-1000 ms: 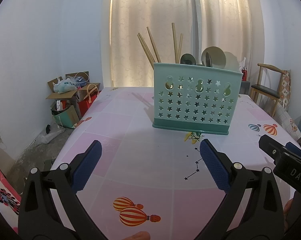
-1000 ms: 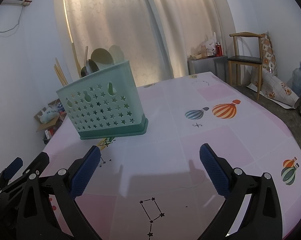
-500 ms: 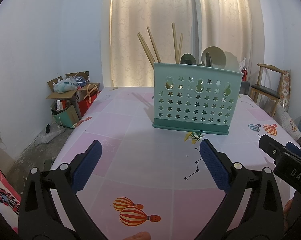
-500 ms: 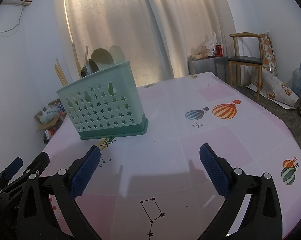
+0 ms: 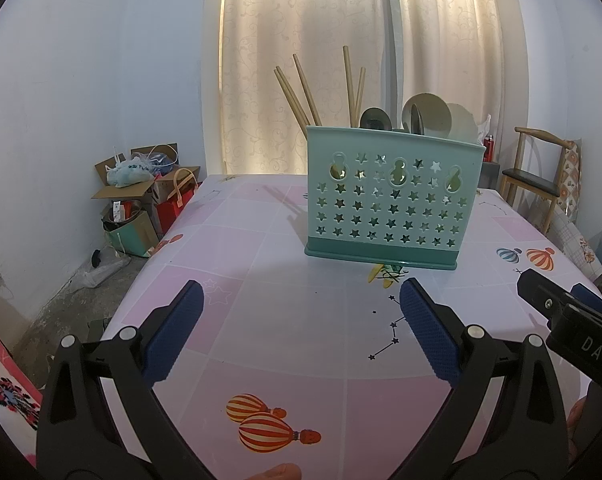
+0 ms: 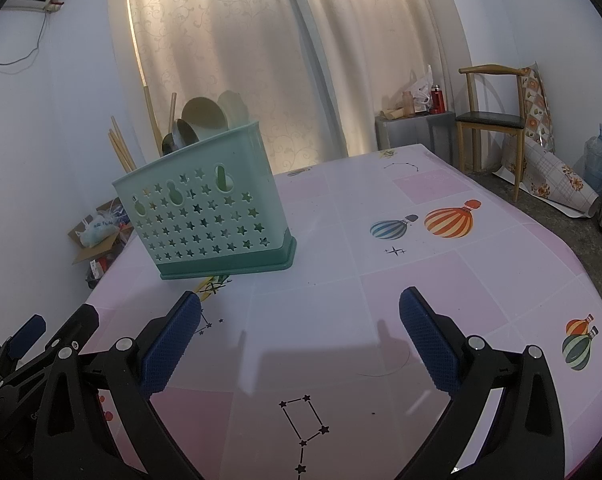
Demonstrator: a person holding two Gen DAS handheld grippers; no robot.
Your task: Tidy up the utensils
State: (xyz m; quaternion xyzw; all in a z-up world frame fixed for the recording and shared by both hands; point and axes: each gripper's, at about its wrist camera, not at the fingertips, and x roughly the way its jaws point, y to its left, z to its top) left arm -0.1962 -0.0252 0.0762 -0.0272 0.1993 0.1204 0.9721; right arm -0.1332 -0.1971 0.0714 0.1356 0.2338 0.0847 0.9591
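Note:
A mint-green utensil holder (image 5: 391, 200) with star cut-outs stands upright on the pink tablecloth (image 5: 285, 312); the right wrist view shows the holder (image 6: 205, 216) at centre left. Wooden chopsticks (image 5: 301, 92) and spoons (image 5: 425, 114) stick up out of it. My left gripper (image 5: 301, 300) hovers open over the cloth in front of the holder, nothing between its blue pads. My right gripper (image 6: 301, 308) is open too, to the right of the holder and short of it, holding nothing. Its black body (image 5: 573, 328) shows at the right edge of the left wrist view.
Cardboard boxes and bags (image 5: 141, 196) sit on the floor left of the table. A wooden chair (image 6: 493, 120), a small cabinet with bottles (image 6: 413, 124) and a water jug (image 6: 599, 156) stand to the right. Curtains (image 5: 341, 40) hang behind the table.

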